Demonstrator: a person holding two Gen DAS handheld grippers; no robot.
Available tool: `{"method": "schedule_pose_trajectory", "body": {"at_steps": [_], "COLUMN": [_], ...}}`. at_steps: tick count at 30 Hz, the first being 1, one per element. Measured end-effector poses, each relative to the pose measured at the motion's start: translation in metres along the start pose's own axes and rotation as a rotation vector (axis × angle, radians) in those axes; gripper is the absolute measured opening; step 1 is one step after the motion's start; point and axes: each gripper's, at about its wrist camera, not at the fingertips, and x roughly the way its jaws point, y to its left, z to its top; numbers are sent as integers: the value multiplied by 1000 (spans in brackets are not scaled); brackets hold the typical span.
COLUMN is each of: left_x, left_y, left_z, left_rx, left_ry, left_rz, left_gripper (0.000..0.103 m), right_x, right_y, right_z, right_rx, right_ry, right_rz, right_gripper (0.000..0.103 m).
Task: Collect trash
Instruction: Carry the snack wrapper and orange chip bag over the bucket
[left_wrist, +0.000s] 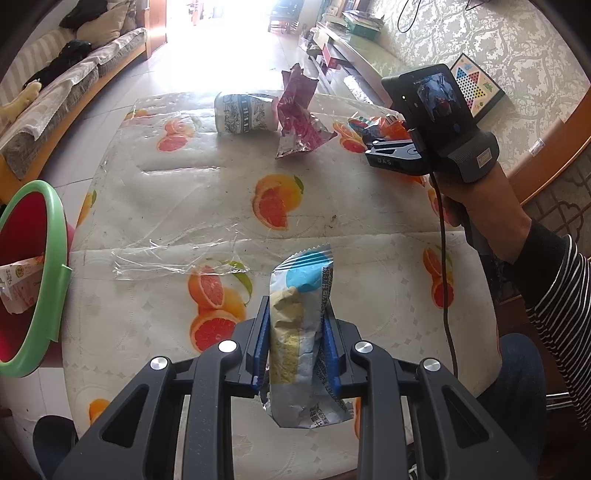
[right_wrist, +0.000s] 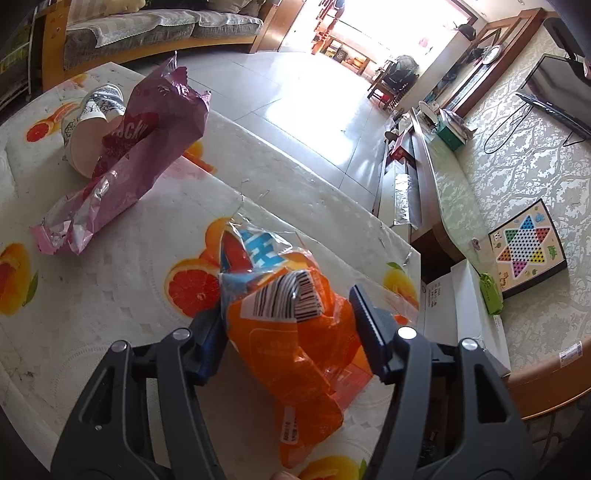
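My left gripper (left_wrist: 295, 332) is shut on a white, blue and yellow snack wrapper (left_wrist: 299, 291), held upright above the fruit-print tablecloth (left_wrist: 177, 192). My right gripper (right_wrist: 288, 325) straddles a crumpled orange wrapper (right_wrist: 295, 354) with a barcode, lying near the table's far right edge. Both pads touch the wrapper's sides and it bunches between them. In the left wrist view a hand holds the right gripper (left_wrist: 391, 147) over that orange wrapper (left_wrist: 369, 123). A purple foil wrapper (left_wrist: 299, 118) (right_wrist: 140, 147) and a tipped paper cup (left_wrist: 243, 112) (right_wrist: 88, 125) lie at the far side.
A red bin with a green rim (left_wrist: 55, 258) stands off the table's left edge, with a paper carton inside. A clear plastic film (left_wrist: 166, 254) lies on the cloth. A sofa (left_wrist: 74, 85) is at the left. A low cabinet (right_wrist: 443, 177) and a checkers board (right_wrist: 524, 251) are at the right.
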Motion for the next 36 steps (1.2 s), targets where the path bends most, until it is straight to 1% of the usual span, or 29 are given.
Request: {"method": "schedule_pose_trajectory", "body": {"at_steps": [3, 6, 10, 16, 21, 28, 33, 36], "left_x": [-6, -12, -22, -47, -71, -108, -129, -138], "left_y": [1, 2, 4, 17, 38, 74, 99, 114], "left_z": [0, 1, 2, 2, 2, 6, 9, 9], "left_rx": [-9, -12, -18, -42, -68, -107, -120, -138], "left_ry": [-13, -26, -49, -108, -157, -225, -270, -281], "left_rz": [-4, -9, -8, 20, 67, 116, 153, 158], "left_gripper": [23, 23, 23, 23, 23, 23, 24, 24], "right_x": [-4, -17, -52, -120, -169, -212, -235, -244], "right_y": [0, -2, -6, 0, 26, 67, 89, 100], "right_z": [-1, -3, -8, -12, -11, 7, 21, 29], "right_rx": [22, 49, 109, 201, 254, 268, 260, 250], "right_ry": [16, 15, -7, -74, -120, -160, -187, -200], "right_rz": [17, 20, 40, 107, 191, 266, 289, 287], "right_gripper": [55, 54, 53, 53, 53, 53, 53, 53]}}
